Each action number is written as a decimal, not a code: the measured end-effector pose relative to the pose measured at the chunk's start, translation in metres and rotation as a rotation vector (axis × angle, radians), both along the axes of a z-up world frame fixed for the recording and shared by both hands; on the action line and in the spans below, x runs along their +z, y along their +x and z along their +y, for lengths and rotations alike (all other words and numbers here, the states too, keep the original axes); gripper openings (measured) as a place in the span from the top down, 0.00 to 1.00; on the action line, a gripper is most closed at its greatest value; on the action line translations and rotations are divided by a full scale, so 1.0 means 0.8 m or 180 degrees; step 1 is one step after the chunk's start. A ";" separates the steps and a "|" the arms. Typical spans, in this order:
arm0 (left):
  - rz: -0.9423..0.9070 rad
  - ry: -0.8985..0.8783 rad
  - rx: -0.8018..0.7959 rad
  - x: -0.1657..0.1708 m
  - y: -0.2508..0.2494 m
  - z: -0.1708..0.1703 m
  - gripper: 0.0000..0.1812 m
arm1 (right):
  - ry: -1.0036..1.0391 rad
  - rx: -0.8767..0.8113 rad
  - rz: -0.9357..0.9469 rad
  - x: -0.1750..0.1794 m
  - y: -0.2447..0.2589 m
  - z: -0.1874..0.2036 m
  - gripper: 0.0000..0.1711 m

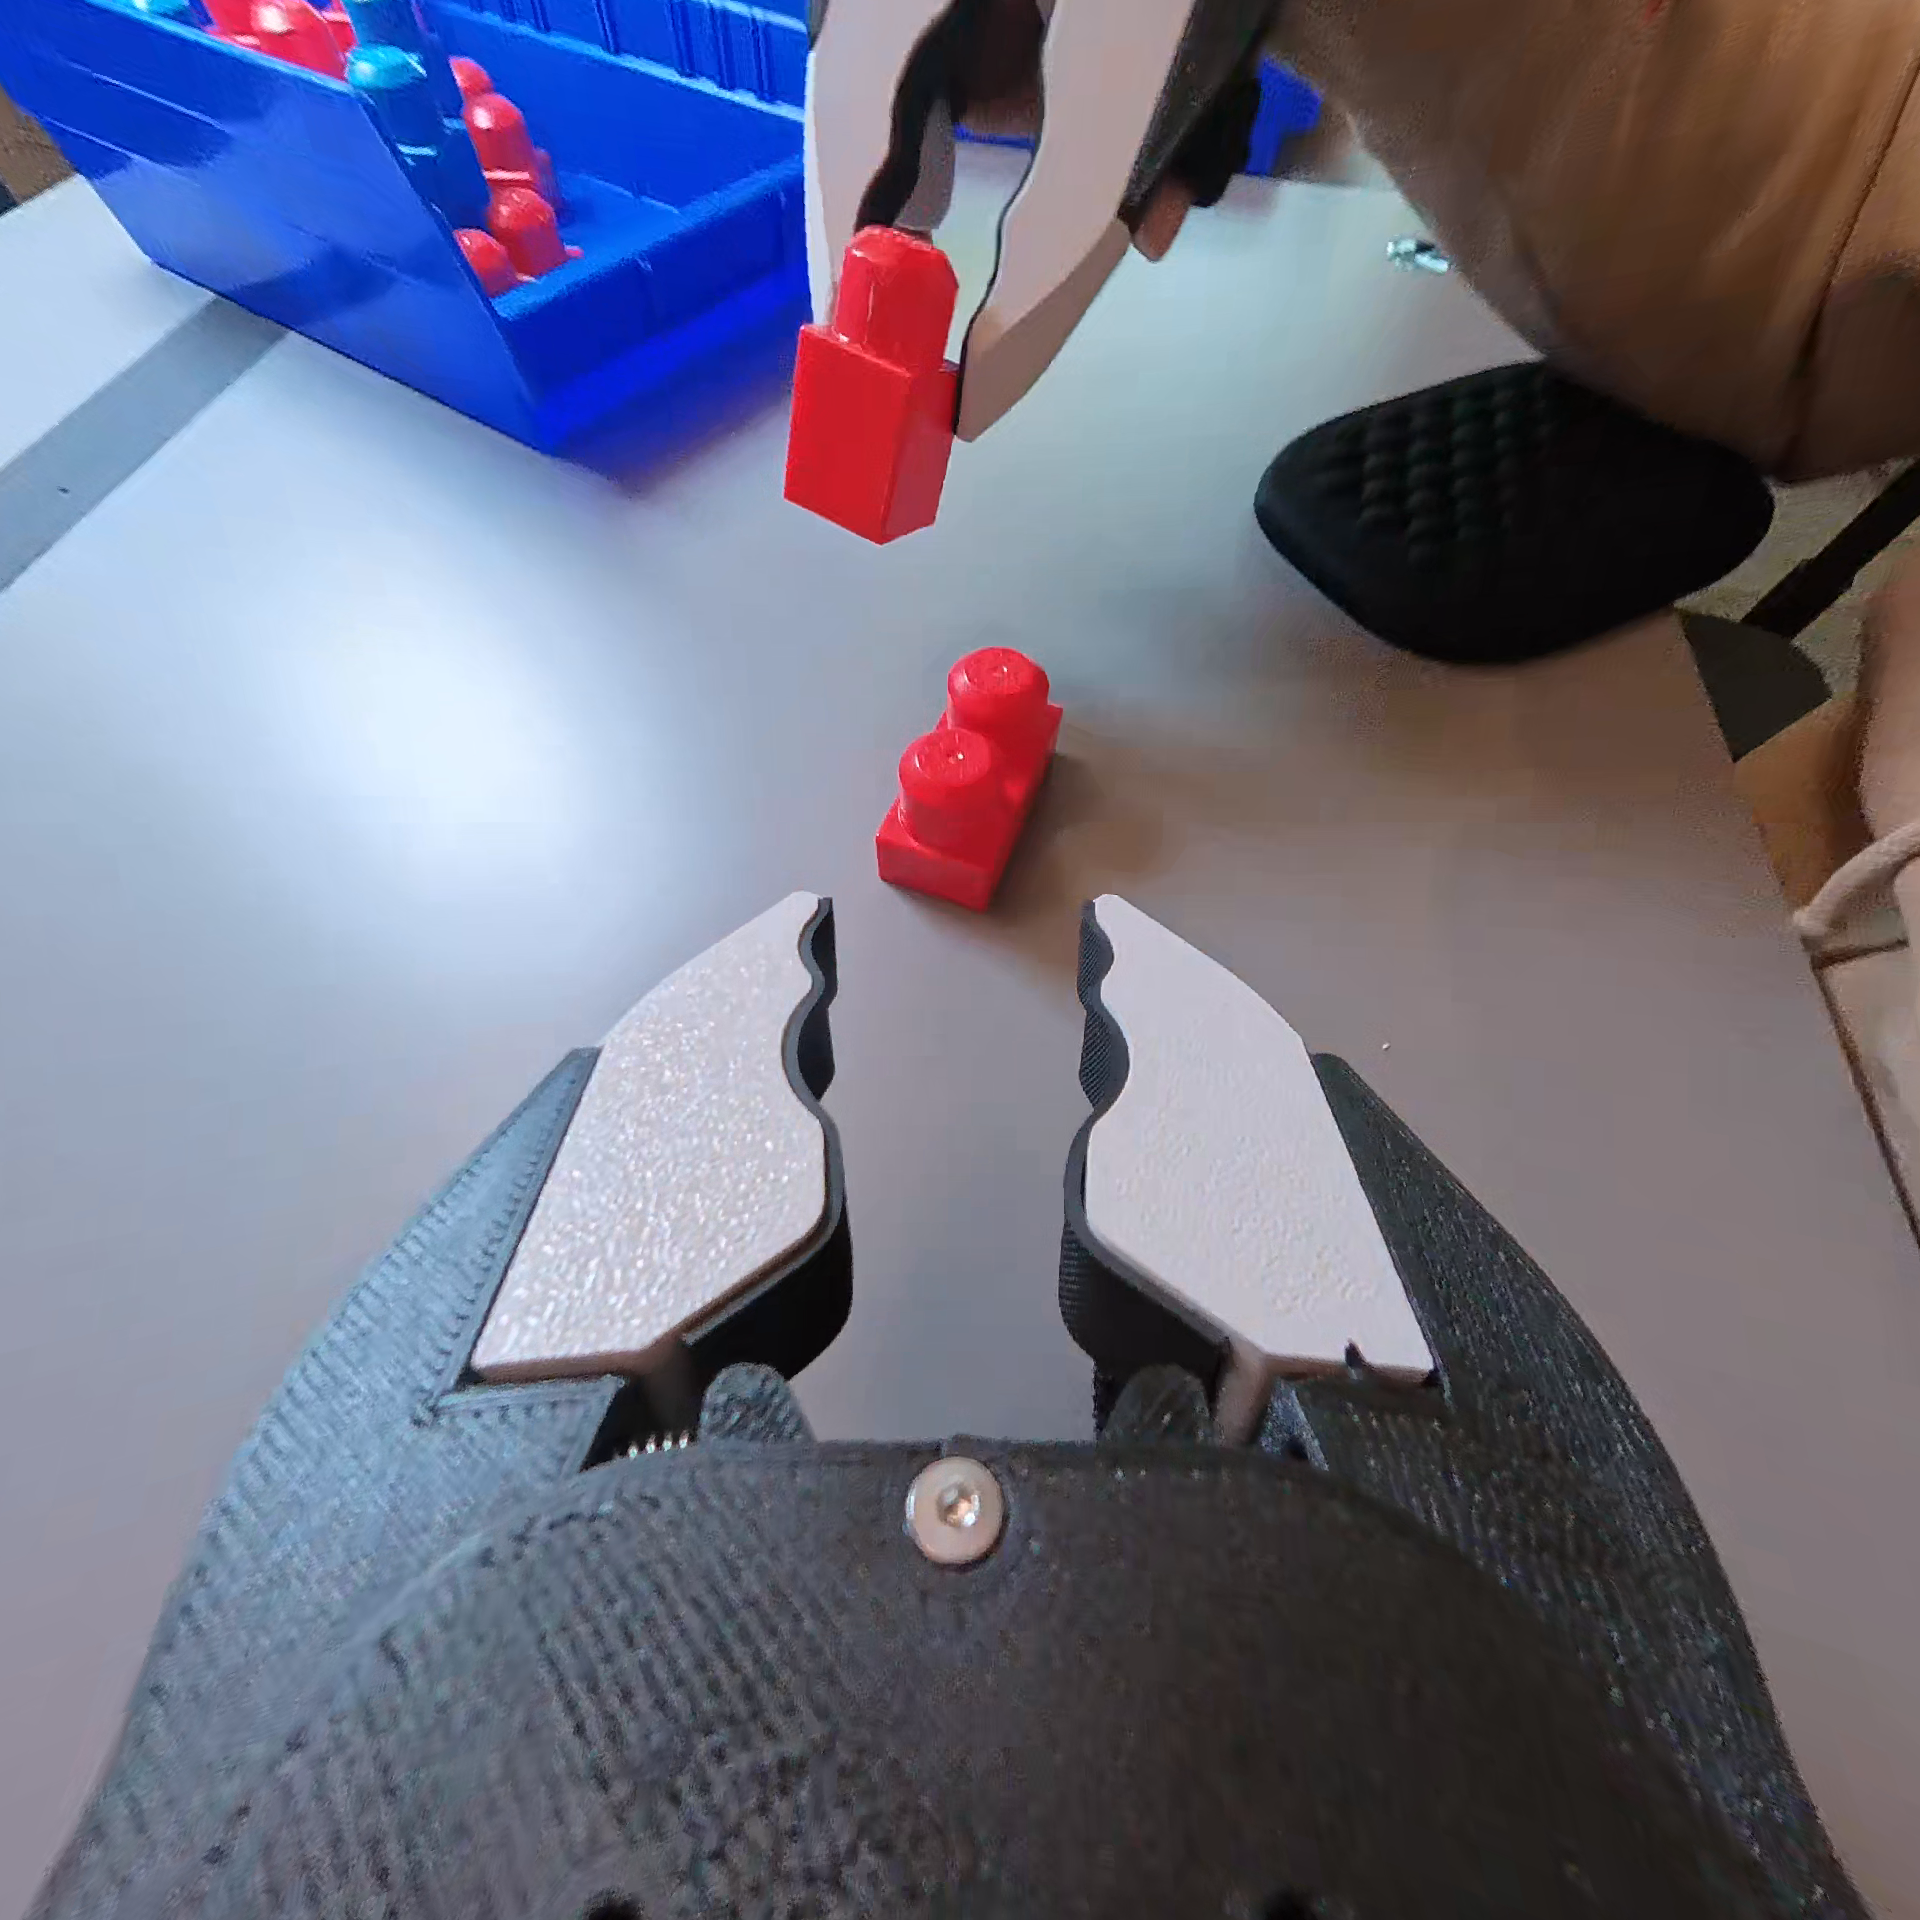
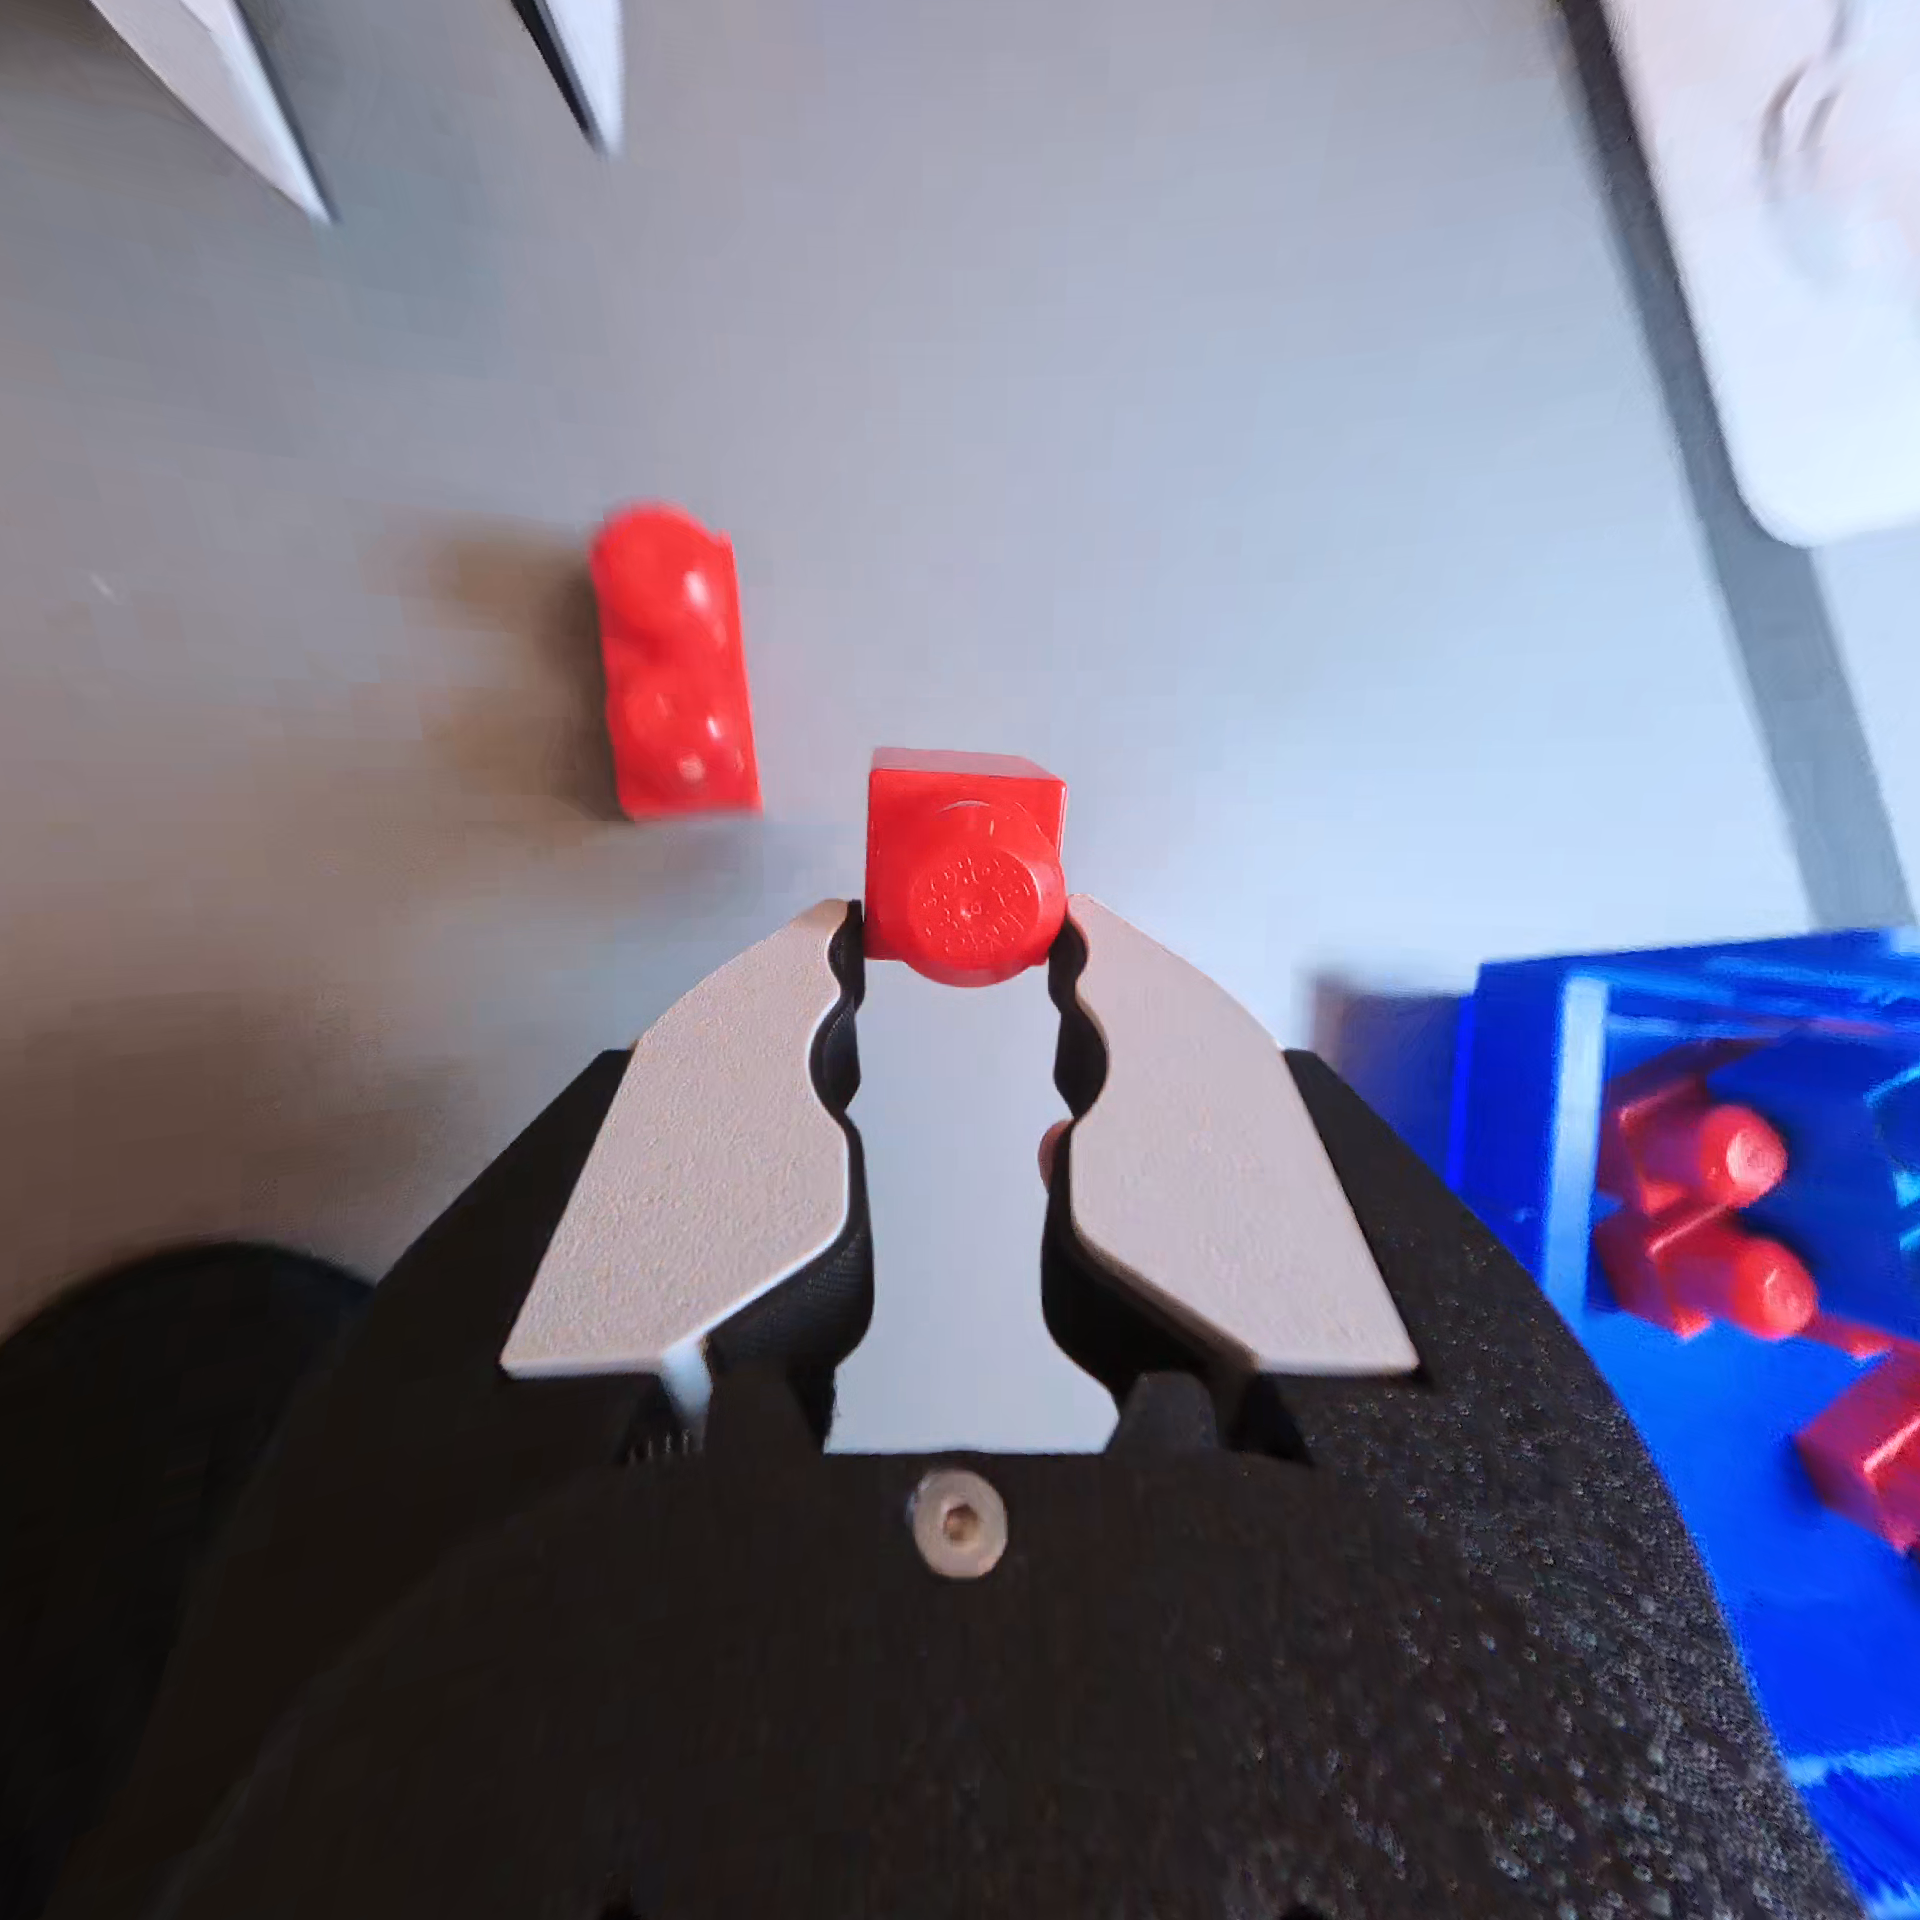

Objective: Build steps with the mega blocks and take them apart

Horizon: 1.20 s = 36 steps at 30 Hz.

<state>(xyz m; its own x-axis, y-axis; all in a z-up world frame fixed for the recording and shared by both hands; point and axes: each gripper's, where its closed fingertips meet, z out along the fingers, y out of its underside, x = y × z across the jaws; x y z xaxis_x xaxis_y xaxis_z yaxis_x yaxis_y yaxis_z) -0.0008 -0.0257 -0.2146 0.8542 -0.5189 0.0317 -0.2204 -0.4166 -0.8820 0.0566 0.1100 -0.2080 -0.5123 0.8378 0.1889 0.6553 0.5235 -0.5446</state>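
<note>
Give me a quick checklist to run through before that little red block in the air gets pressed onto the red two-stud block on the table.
1. Right gripper shut on the small red one-stud plastic block: ok.
2. Red two-stud plastic block on the grey table, studs up: ok.
3. Its studs uncovered: ok.
4. Carried block directly above it: not ok, still off to one side.
5. Left gripper steadying the base: not ok, open and short of it.
6. Blue plastic bin out of the path: ok.

Bright, glare on table (image 1: 364,748); right view motion-blurred, edges distorted.
</note>
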 end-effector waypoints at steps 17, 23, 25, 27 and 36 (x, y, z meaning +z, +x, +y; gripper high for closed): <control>-0.0110 -0.0065 -0.0059 -0.018 0.003 -0.002 0.75 | 0.0333 0.0618 -0.0353 -0.042 -0.018 -0.093 0.70; -0.0504 0.0208 -0.0076 0.011 0.004 -0.003 0.71 | -0.0495 0.0564 0.0086 -0.025 -0.040 -0.117 0.80; -0.0821 0.0425 -0.0059 0.035 0.003 -0.002 0.70 | -0.1300 0.0797 0.0892 0.044 -0.044 -0.141 0.80; -0.1193 0.0703 -0.0040 0.067 0.005 -0.002 0.70 | -0.1981 0.0887 0.1454 0.096 -0.039 -0.151 0.80; -0.1438 0.1220 -0.0134 0.119 0.029 -0.013 0.80 | -0.2362 0.0957 0.1698 0.094 -0.051 -0.193 0.80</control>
<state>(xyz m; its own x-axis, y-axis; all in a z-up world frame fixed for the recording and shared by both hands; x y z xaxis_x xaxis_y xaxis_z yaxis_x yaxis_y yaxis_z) 0.0225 -0.0363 -0.1190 0.7780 -0.5984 0.1911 0.2026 -0.0488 -0.9780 0.0159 -0.0442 -0.1328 -0.7251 0.6855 -0.0662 0.1201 0.0313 -0.9923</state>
